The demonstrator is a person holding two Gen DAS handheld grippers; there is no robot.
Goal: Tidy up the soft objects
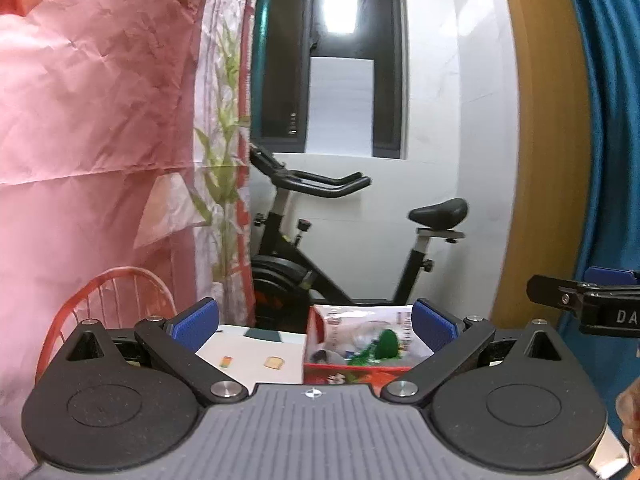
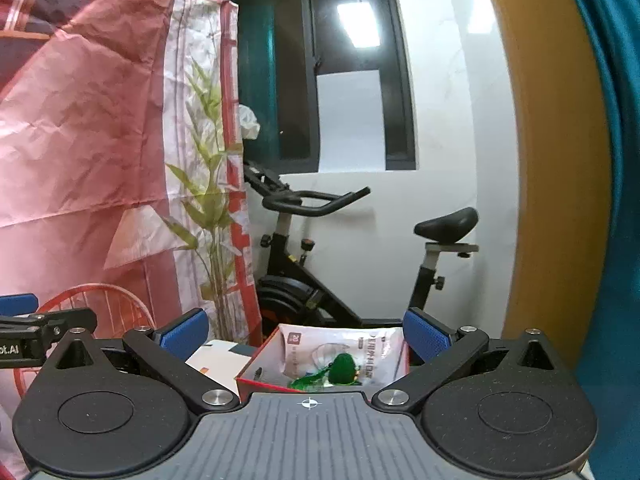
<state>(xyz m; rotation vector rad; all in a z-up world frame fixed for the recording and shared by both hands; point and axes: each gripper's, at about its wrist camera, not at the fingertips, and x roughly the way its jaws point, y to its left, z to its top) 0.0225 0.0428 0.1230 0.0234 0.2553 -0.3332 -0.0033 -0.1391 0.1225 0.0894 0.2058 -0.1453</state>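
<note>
Both the left gripper and the right gripper hover with ribbed blue pads spread wide, holding nothing. Beyond them a red-rimmed open cardboard box at the white tabletop's far edge holds a fuzzy green soft toy on crinkly plastic packets.

The room is lit evenly and moderately brightly from above; a rectangular ceiling light is seen mirrored as a glaring white patch in the dark window, and again in the right wrist view; soft shadows are cast on the white wall behind the exercise bike; strong fisheye bending is seen at the edges, where the wooden frame is curved; distant parts are rendered slightly soft and grainy; colours near the pink sheet are washed out.
</note>
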